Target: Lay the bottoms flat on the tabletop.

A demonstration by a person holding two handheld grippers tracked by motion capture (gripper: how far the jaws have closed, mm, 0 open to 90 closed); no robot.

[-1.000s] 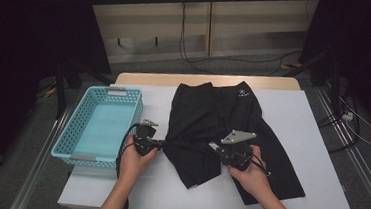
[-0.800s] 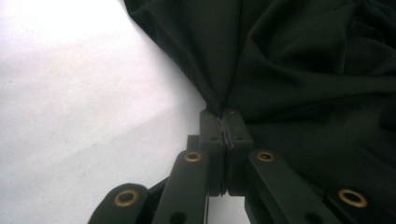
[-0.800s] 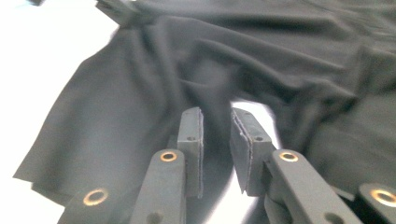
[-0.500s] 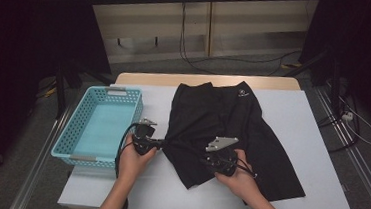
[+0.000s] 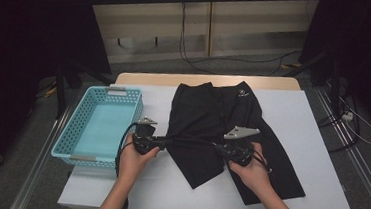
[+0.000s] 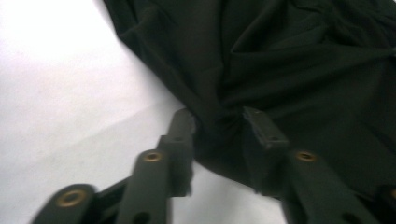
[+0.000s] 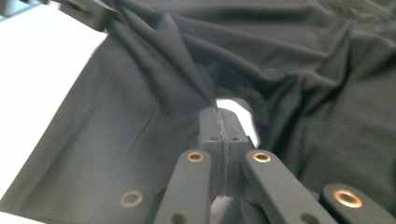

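Black shorts (image 5: 208, 111) with a small white logo lie spread on the white table (image 5: 317, 130). My left gripper (image 5: 166, 142) is at the shorts' left edge. In the left gripper view its jaws (image 6: 219, 122) have just been opening and stand apart, with a bunched bit of the cloth (image 6: 303, 60) loose between them. My right gripper (image 5: 218, 147) lies on the shorts farther right. In the right gripper view it (image 7: 218, 112) is shut on a pinch of the black cloth (image 7: 280, 56). A ridge of cloth runs from that pinch toward the left gripper (image 7: 88, 11).
A light blue plastic basket (image 5: 68, 130) stands at the table's left side, close to my left hand. Bare table shows to the right of the shorts and along the front edge. Cables and dark stands lie on the floor beyond the table.
My right hand shifted left, then came back right, and a ridge of cloth now stretches between the grippers. The left hand has kept its place.
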